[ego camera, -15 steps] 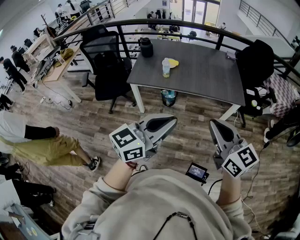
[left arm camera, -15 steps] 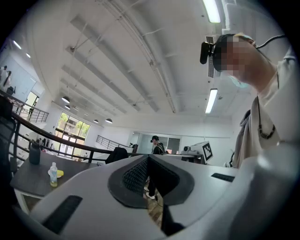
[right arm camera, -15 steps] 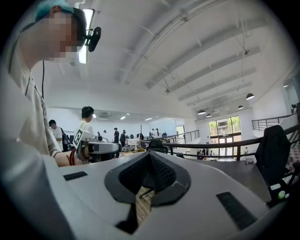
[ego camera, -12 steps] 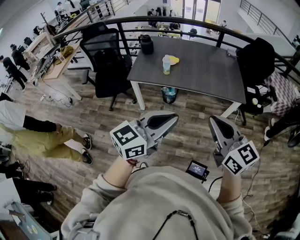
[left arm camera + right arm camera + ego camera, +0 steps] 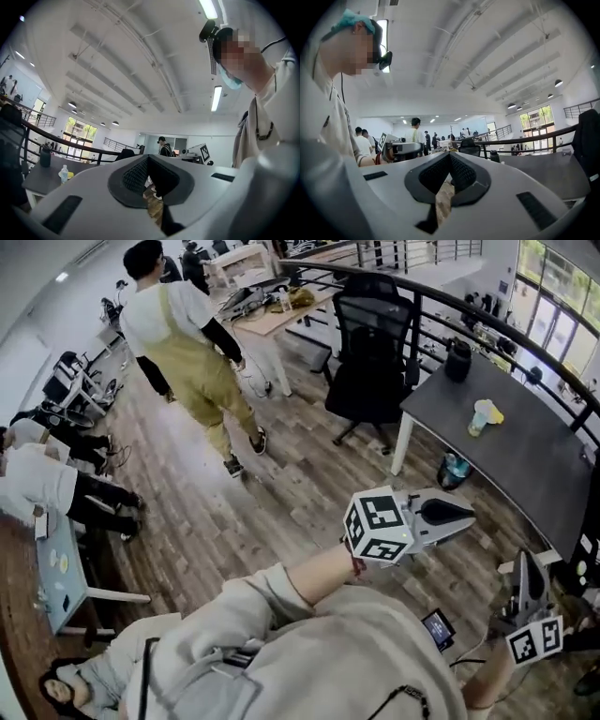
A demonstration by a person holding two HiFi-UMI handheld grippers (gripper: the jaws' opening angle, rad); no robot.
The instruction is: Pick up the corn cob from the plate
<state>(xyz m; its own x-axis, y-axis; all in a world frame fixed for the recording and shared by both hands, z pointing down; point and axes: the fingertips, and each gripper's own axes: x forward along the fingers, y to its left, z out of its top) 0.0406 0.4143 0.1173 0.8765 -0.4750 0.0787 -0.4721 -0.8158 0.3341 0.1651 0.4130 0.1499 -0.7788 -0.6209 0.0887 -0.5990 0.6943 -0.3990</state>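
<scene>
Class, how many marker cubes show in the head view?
2. One cube sits on the left claw, mid-frame; the other on the right claw, bottom right. None seems hidden.

The right gripper [image 5: 450, 157] has its jaws closed together, with nothing between them. Far to the left, the left gripper [image 5: 401, 149] is level. A dark desk [image 5: 543, 176] lies right, with a black chair [image 5: 469, 146] at its far end.

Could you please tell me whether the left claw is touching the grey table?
Apart. The head view shows wooden floor between the left claw and the grey table's near edge.
</scene>
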